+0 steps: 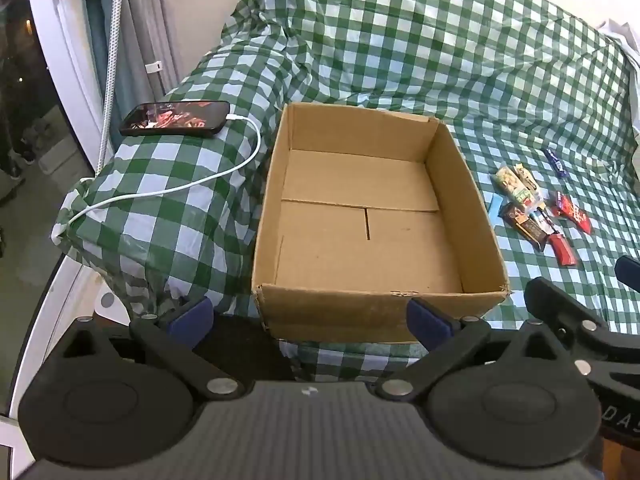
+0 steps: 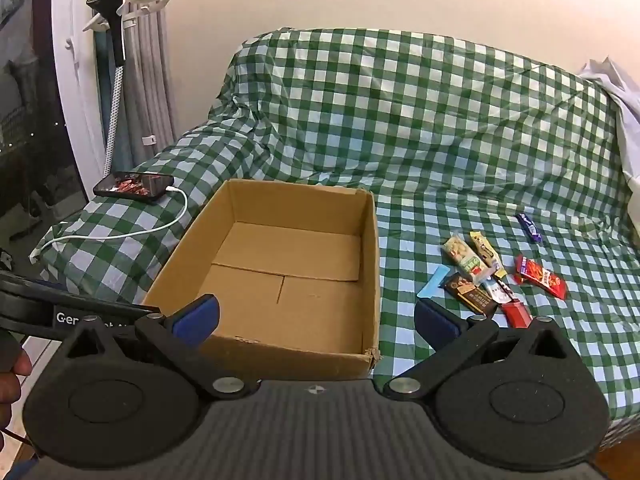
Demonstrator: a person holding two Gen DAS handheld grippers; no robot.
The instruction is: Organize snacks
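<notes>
Reading "Ger" on left gripper [image 2: 24, 312], snacks [image 2: 488, 276] illegible

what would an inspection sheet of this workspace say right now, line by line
surface: green checked cloth draped over a sofa.
job's things: cardboard box, open and empty; snack bars loose on the cloth right of it, a purple bar lying apart.
clutter: smartphone, screen lit, on the covered armrest.
grippers: left gripper and right gripper, both with jaws wide open, holding nothing.
cables: white charging cable plugged into the phone, trailing off the armrest.
surroundings: plain wall, grey curtain, dark window at left.
</notes>
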